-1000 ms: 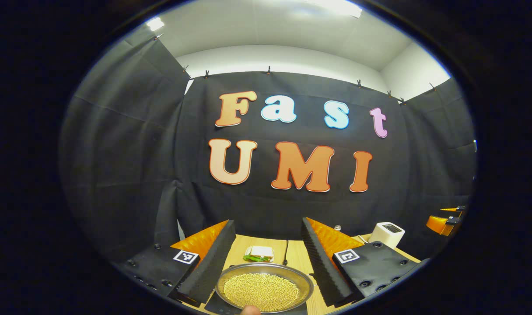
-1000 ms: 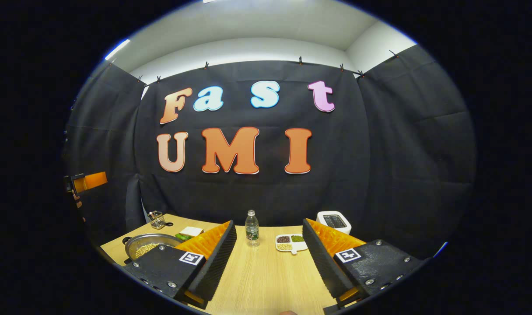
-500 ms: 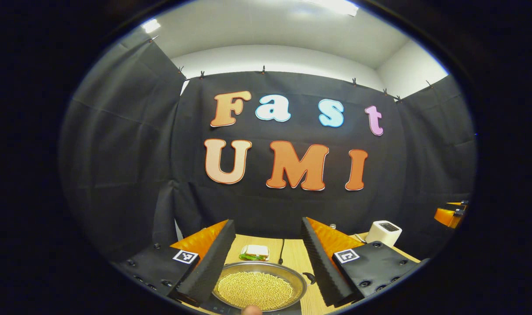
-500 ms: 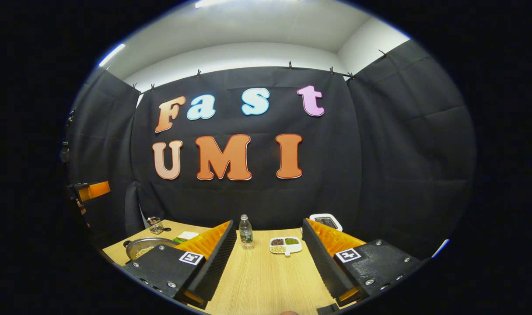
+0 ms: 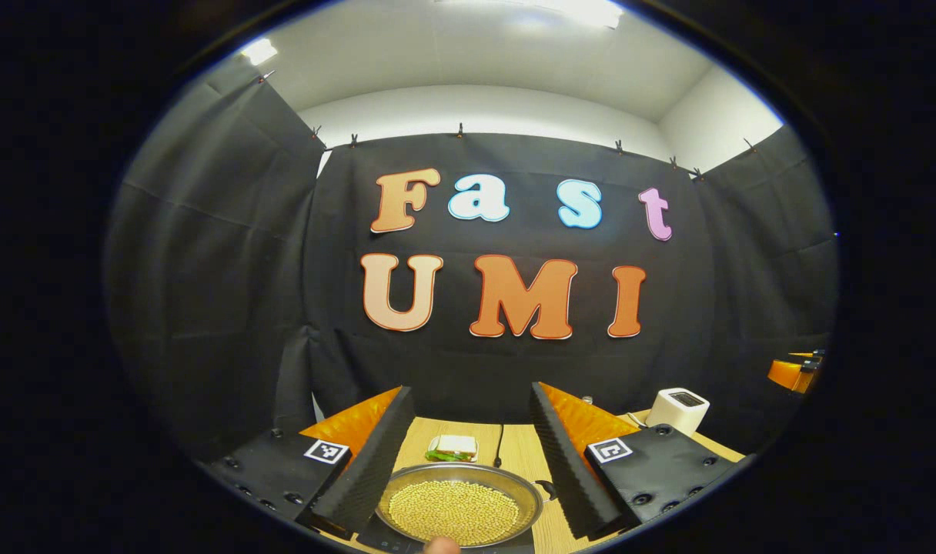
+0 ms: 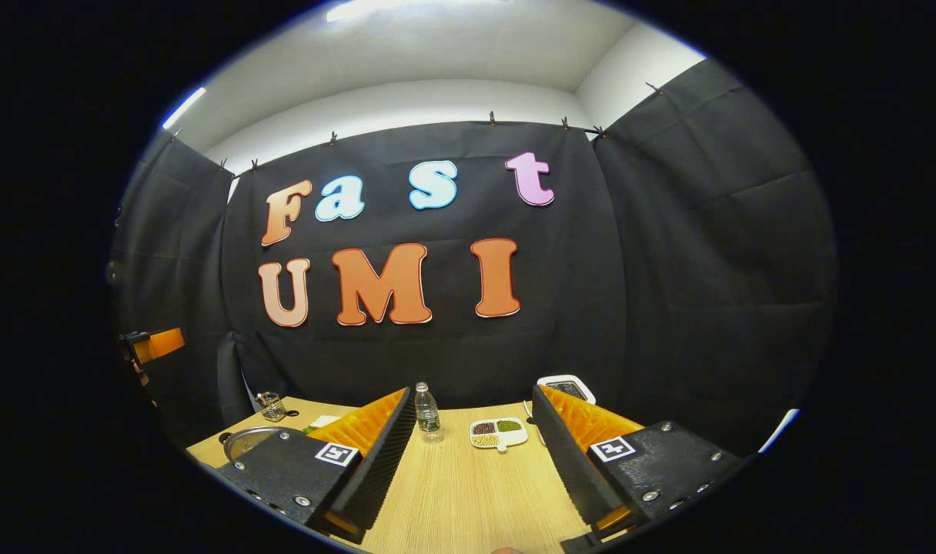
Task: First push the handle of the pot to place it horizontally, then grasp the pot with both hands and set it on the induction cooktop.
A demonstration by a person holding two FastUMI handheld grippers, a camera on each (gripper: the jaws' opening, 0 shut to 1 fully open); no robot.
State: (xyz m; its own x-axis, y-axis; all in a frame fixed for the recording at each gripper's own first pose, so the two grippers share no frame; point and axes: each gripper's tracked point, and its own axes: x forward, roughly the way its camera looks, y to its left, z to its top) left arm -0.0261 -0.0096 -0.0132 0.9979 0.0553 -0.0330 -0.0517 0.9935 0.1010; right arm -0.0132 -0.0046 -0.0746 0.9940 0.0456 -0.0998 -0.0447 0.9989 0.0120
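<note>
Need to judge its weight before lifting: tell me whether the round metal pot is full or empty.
Partly filled: the round metal pot holds a layer of small yellow beans across its bottom, below the rim.

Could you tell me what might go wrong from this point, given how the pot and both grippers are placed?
1. The shallow round metal pot is heaped with small yellow beans; tilting it in a two-handed lift would probably spill them.
2. The open left gripper is lined up with the pot, but the open right gripper faces bare wooden table, so one-sided contact seems possible.
3. The clear plastic water bottle stands near the right gripper's path and might topple.
</note>
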